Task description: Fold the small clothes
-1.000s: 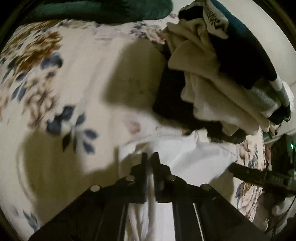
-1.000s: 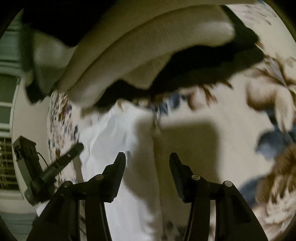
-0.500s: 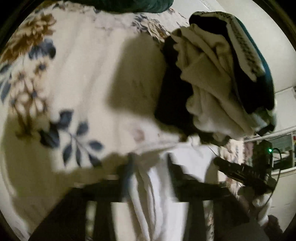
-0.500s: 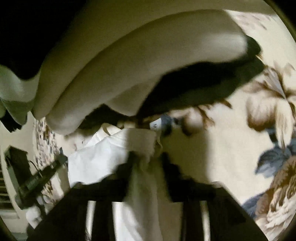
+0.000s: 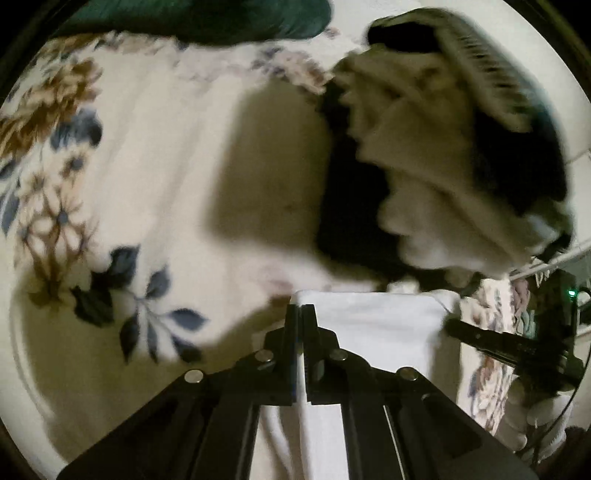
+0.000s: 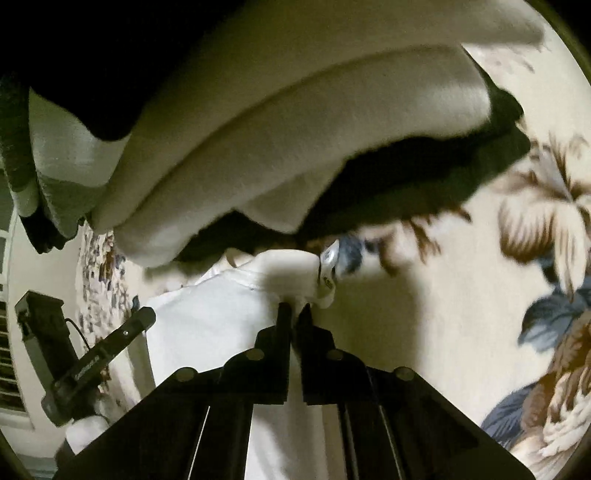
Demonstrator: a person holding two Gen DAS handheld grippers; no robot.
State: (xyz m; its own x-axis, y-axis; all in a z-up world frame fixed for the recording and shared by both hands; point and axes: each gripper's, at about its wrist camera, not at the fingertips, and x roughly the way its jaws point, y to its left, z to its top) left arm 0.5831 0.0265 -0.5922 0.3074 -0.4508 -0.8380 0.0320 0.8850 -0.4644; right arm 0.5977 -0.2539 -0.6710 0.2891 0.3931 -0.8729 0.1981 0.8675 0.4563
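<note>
A small white garment lies on a floral blanket. My left gripper is shut on its left top corner. My right gripper is shut on the other top corner, where a small label sticks out. The white garment is stretched taut between the two grippers. Each gripper shows in the other's view as a black bar, the right one in the left wrist view and the left one in the right wrist view.
A pile of cream, black and dark green clothes lies just beyond the garment and looms close over the right wrist view. A dark green cloth lies at the far edge. The floral blanket spreads to the right.
My right gripper went from open beside the garment to shut on its corner. My left gripper opened, shifted and shut again on the other corner. The top edge now runs straight between them.
</note>
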